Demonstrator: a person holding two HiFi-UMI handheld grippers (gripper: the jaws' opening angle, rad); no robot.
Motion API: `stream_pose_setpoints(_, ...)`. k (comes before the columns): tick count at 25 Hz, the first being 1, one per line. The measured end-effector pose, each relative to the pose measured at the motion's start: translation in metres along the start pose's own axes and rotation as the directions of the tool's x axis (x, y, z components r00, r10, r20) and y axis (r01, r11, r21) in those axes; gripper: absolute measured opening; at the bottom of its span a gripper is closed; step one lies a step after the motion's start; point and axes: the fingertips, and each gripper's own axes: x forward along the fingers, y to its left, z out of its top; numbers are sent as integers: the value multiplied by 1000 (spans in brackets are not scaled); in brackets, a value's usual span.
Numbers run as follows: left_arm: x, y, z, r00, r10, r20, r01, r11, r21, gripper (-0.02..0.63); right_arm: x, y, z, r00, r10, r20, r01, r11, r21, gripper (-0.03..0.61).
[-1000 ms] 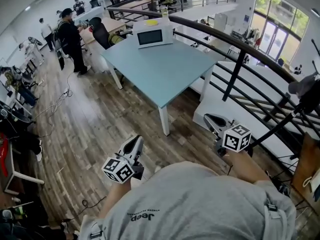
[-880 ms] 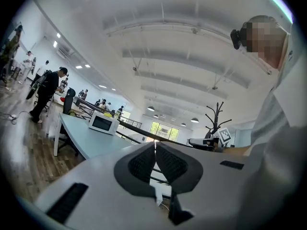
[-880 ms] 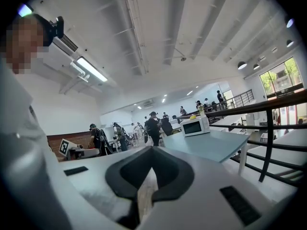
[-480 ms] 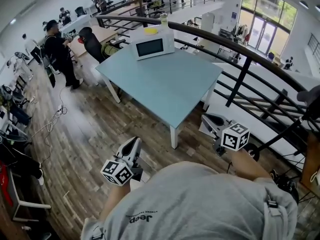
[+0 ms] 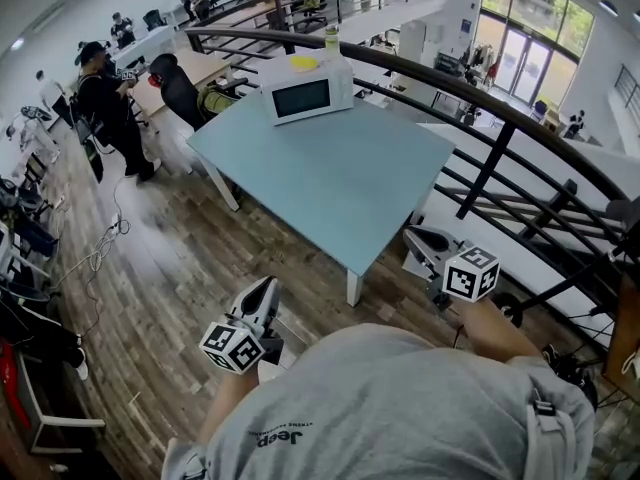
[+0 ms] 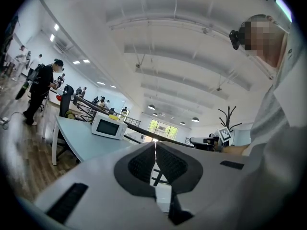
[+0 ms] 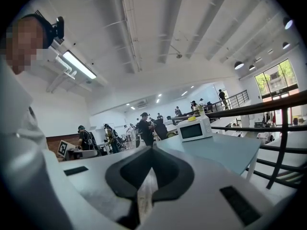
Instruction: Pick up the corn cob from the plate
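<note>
Both tools are fully closed, pads together and holding nothing: the left hand-held gripper [image 5: 266, 288] at seven o'clock in the head view, the right hand-held gripper [image 5: 414, 237] at four. A pale blue rectangular bench [image 5: 340, 178] lies at twelve, with a white box-shaped microwave [image 5: 305, 93] at its far end. A small yellow item [image 5: 303, 62] rests on the microwave's top. It is too small to tell whether it is the corn cob.

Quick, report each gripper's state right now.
Left gripper: closed, holding nothing.
Right gripper: closed, holding nothing.
</note>
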Motion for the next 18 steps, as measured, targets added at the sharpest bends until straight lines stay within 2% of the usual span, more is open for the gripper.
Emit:
stream_pose_setpoints(6, 45, 22, 1, 999, 45, -11, -45, 999, -3, 23, 27, -53, 5, 1000, 18, -4, -18, 1000, 25, 14)
stream_pose_setpoints(12, 123, 40, 3, 988, 150, 33, -151, 988, 23, 22, 57, -146, 17, 996, 84, -14, -84, 996, -10, 15)
stream_pose_setpoints(15, 177, 64, 20, 971, 230, 66, -232, 973, 13, 23, 98, -202, 46, 991, 131, -26, -132, 991, -34, 15)
stream_pose_setpoints(18, 232, 83, 49, 958, 277, 69, -281, 959, 48, 23, 148, -251, 90, 986, 160, -38, -162, 985, -63, 17)
